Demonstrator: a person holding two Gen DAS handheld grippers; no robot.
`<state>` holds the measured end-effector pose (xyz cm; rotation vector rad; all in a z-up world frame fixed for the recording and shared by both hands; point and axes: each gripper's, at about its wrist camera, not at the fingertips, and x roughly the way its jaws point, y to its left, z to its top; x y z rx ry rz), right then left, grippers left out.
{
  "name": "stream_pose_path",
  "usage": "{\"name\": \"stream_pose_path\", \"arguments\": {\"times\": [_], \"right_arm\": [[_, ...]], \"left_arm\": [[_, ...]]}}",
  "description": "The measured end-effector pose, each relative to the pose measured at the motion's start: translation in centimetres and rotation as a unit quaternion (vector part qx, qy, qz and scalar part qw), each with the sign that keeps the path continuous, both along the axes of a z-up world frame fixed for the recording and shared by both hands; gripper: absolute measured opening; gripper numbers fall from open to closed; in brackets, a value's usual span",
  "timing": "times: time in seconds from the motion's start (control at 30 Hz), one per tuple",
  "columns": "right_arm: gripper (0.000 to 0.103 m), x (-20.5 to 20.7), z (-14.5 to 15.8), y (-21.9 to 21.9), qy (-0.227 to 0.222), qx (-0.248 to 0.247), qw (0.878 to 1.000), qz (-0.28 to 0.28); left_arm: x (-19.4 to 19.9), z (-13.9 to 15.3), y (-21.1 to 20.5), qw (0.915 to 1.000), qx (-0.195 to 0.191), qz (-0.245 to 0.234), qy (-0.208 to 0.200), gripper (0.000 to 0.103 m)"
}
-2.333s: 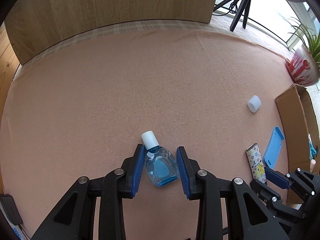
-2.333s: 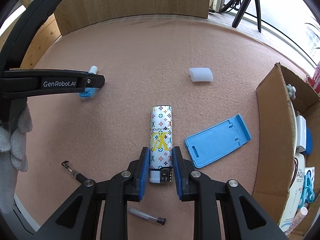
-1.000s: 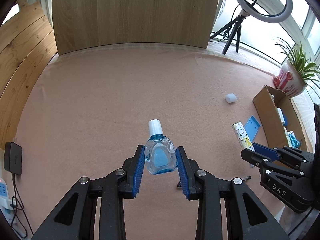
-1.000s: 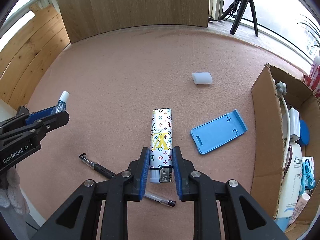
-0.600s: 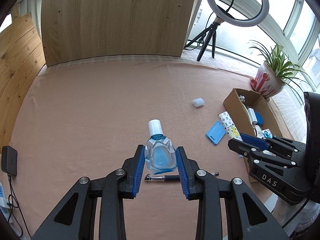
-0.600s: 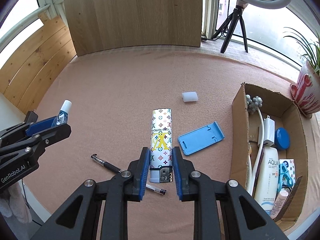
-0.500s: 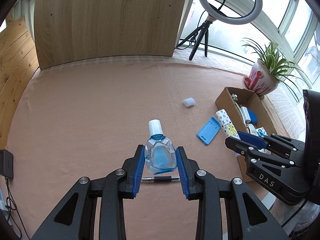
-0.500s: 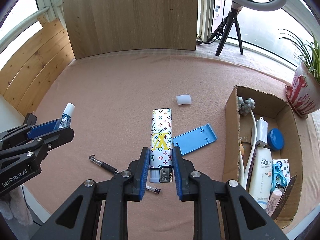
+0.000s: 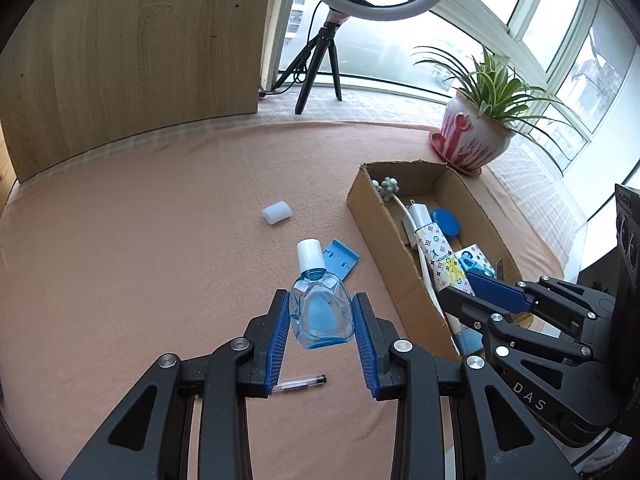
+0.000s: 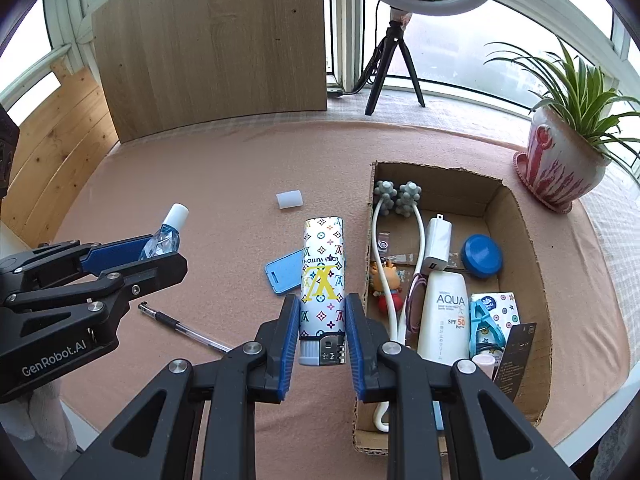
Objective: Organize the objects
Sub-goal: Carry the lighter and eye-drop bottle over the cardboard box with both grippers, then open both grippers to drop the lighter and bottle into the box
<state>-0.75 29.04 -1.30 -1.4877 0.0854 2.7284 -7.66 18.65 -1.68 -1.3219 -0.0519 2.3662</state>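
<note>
While aloft — bottle between jaws.

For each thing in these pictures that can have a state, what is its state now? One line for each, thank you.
Left gripper: shut on the eye-drop bottle.
Right gripper: shut on the patterned lighter.
Eye-drop bottle: capped, held off the cloth.
Patterned lighter: held off the cloth, beside the box.
Cardboard box: open, partly filled.
Sunscreen tube: lying in the box.
Pen: lying on the cloth.
Blue phone stand: lying flat.
</note>
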Motion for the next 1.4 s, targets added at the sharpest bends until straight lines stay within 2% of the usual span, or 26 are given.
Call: {"name": "stream_pose_path", "arguments": {"times": [0.4, 0.67, 1.07, 1.13, 1.17, 1.2, 1.27, 1.3, 1.4], "right_arm": [[0.021, 2.3, -0.6, 6.3, -0.002, -0.007, 0.999, -0.04], [0.021, 3.8, -1.4, 10.5, -0.011, -0.018, 0.998, -0.063], [0.021, 4.5, -1.8, 12.1, -0.008, -0.046, 0.997, -0.059], [0.021, 4.4, -1.9, 12.1, -0.01, -0.056, 0.997, -0.056], [0.022, 4.5, -2.0, 12.2, -0.01, -0.064, 0.997, -0.052], [0.024, 4.5, -1.9, 12.1, -0.009, -0.07, 0.996, -0.048], [0.044, 4.6, -1.7, 12.0, -0.004, -0.07, 0.996, -0.047], [0.048, 4.7, -1.4, 11.9, 0.002, -0.07, 0.996, -0.049], [0.049, 4.8, -1.0, 11.9, 0.01, -0.077, 0.996, -0.05]], "left_arm": [[-2.5, -0.3, 7.9, 0.9991, 0.008, -0.041, -0.006, 0.034], [-4.8, -1.4, 12.2, 0.9991, 0.001, -0.04, -0.012, 0.034], [-6.1, -2.5, 15.9, 0.9989, -0.019, -0.041, -0.014, 0.034], [-6.2, -2.4, 15.8, 0.9991, -0.016, -0.037, -0.015, 0.042], [-6.2, -2.4, 15.6, 0.9992, -0.014, -0.035, -0.014, 0.049], [-6.3, -2.3, 15.2, 0.9993, -0.013, -0.032, -0.012, 0.05], [-6.5, -2.1, 14.3, 0.9996, -0.013, -0.024, -0.011, 0.05], [-6.6, -2.1, 13.8, 0.9997, -0.012, -0.018, -0.011, 0.05], [-7.0, -2.1, 11.4, 0.9999, -0.008, 0.003, -0.013, 0.05]]}}
